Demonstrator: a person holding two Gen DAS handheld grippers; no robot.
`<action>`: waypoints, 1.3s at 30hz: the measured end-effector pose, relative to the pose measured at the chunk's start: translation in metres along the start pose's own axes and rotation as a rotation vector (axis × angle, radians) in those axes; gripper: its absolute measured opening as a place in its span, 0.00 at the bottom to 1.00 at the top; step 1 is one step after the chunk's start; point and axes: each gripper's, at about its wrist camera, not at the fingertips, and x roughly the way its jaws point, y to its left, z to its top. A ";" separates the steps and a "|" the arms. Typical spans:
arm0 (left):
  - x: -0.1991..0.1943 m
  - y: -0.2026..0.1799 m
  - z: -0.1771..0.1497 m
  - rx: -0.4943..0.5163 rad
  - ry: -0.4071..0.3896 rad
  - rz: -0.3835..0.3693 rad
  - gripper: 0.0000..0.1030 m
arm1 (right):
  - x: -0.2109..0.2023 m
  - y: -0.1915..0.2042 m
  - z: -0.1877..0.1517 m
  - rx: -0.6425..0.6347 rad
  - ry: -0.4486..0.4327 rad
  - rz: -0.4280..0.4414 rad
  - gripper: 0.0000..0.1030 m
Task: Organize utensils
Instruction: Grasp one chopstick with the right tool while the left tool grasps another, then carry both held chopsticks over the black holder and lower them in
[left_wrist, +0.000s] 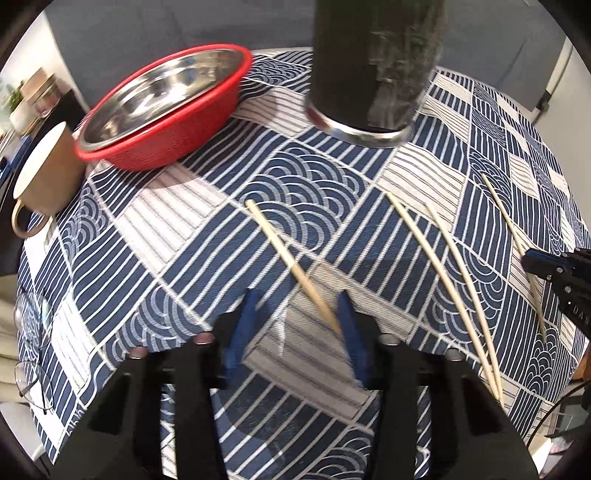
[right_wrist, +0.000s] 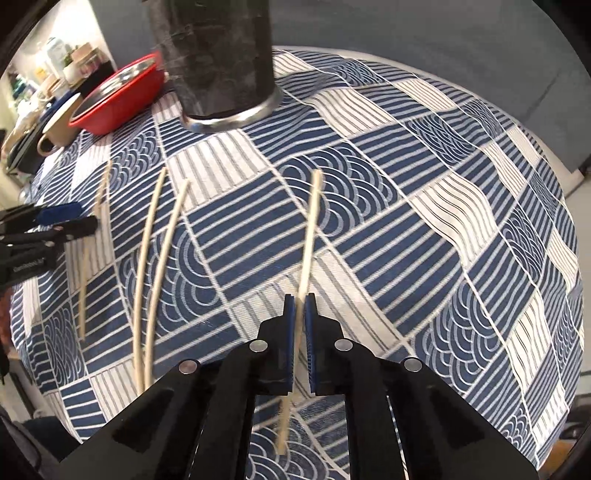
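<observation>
Right tongs (right_wrist: 300, 302): my pads are pinched on a chopstick (right_wrist: 310, 229) partway along its length, so one end trails back under the fingers and the longer end points ahead toward the holder; I judge the grip is set there so I can tip the stick upright.

Left tongs (left_wrist: 297, 306): my fingers stand wide apart and hold nothing; another chopstick (left_wrist: 291, 264) lies slantwise on the cloth with its near end just inside my right-hand pad, which I read as lining up for a pinch.

Pair of chopsticks (left_wrist: 448, 273): two more lie side by side, almost touching, between my two tongs, to the right of the left ones.

Look of the sticks: pale, bare wood, thin and slightly tapered; the fisheye bends them, and the gripped one is blurred.

Tablecloth (left_wrist: 184, 206): blue-and-white patchwork of stripes and wave arcs under everything.

Holder (left_wrist: 369, 70): a tall dark cylinder with a metal foot ring, standing ahead of both tongs; its mouth is out of view; I take it as the goal for the sticks.

Basket (left_wrist: 173, 122): red, with a steel bowl (left_wrist: 159, 96) nested in it, far left of the left tongs.

Mug (left_wrist: 48, 177): tan, beside the basket at the table's edge.
</observation>
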 end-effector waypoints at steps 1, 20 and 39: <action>-0.001 0.004 0.000 -0.007 0.004 0.002 0.23 | 0.000 -0.003 0.000 0.015 0.003 0.006 0.05; -0.063 0.040 0.025 -0.110 -0.084 -0.077 0.04 | -0.045 -0.048 0.030 0.207 -0.110 0.129 0.04; -0.179 0.013 0.151 0.005 -0.425 -0.092 0.05 | -0.129 -0.046 0.123 0.145 -0.401 0.187 0.04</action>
